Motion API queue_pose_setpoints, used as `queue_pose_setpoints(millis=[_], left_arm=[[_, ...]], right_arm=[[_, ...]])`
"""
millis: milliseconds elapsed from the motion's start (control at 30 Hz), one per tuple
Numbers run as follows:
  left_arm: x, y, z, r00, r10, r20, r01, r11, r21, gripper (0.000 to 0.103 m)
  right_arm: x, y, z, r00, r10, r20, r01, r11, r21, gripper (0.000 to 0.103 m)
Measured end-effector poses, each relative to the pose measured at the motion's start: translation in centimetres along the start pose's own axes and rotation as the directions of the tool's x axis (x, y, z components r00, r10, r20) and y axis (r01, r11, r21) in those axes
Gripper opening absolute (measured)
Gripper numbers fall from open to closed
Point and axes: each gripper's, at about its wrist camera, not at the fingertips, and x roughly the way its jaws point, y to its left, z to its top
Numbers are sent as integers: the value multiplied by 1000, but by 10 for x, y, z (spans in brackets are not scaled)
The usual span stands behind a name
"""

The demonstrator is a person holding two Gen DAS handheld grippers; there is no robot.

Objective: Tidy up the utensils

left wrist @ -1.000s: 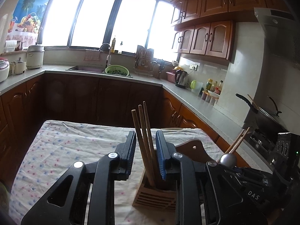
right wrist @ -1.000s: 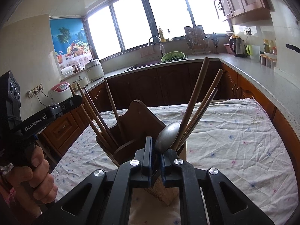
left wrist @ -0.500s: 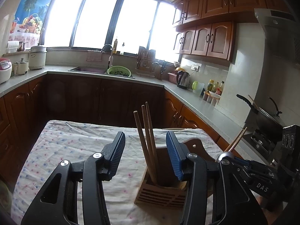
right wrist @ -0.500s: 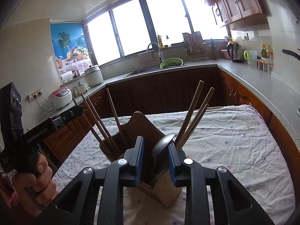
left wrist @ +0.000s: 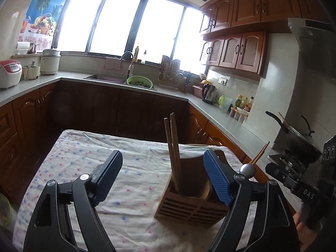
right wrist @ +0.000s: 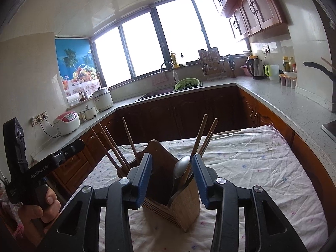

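Utensil holder (left wrist: 189, 208), base behind right tongs (right wrist: 171, 178).

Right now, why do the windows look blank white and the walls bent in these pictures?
Left wrist view: the wide kitchen windows are blown out by daylight, so nothing outside shows; the fisheye lens bows the brown wooden wall cabinets. Right wrist view: same white glare, corners darkened, curved grey countertop.

Left gripper (left wrist: 162, 176) and right gripper (right wrist: 171, 177): jaws just opening, apparently gripping nothing.
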Motion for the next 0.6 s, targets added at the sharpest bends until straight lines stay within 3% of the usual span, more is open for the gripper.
queue_pose_setpoints(millis=[100,267,433,600], left_arm=[[-10,6,-5,1000,13,4,-13,1000,-25,94],[-28,14,-15,999,30,-19,-31,998,-63,100],[-50,17,-32,998,44,-40,-47,996,-74,101],[-73,19,-48,996,55,-71,-61,995,-81,101]], right_arm=[[-7,-6,-4,1000,4,6,-4,999,32,55],[-22,-8,-13,1000,12,20,-13,997,70,74],[-43,-4,-26,999,28,44,-32,996,87,82],[-63,0,-38,997,45,57,-51,993,108,84]])
